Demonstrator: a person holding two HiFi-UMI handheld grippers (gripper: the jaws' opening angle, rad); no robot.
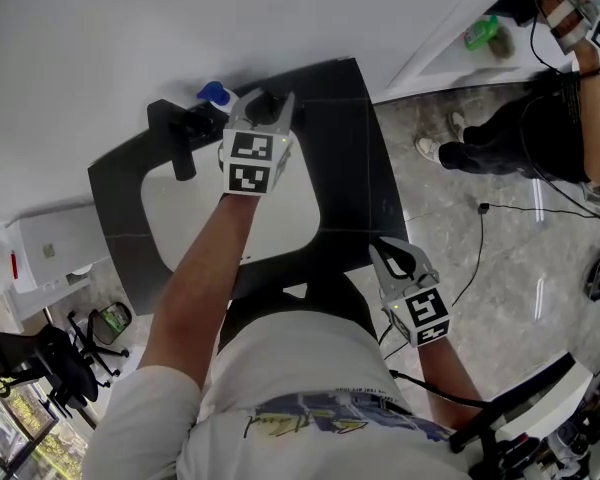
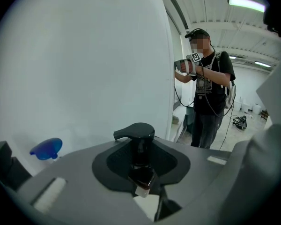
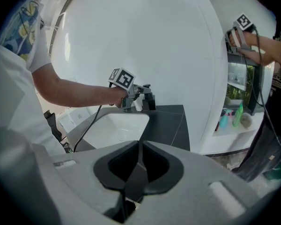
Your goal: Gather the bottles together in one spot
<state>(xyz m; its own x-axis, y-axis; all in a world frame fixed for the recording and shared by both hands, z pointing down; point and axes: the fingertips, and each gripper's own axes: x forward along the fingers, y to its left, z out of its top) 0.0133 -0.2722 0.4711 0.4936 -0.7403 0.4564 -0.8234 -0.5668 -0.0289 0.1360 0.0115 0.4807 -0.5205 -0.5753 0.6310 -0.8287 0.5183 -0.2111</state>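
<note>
Left gripper (image 2: pixel 141 176) — bottle (image 2: pixel 136 136) upright, top upward.

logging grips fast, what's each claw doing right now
Left claw: closed on the dark bottle with a black pump top.
Right claw: closed, empty.

The dark counter (image 1: pixel 355 158) right of the sink (image 1: pixel 185 213) lies open to my right gripper (image 1: pixel 392 258). Behind the sink, the wall (image 1: pixel 130 28), faucet (image 1: pixel 180 148) and blue-capped bottle (image 1: pixel 214 93) crowd my left gripper (image 1: pixel 265 103).

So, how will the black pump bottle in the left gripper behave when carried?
Probably rigid: the pump bottle shows no dent between the jaws. Its tall pump head may make it tippy when set down.
</note>
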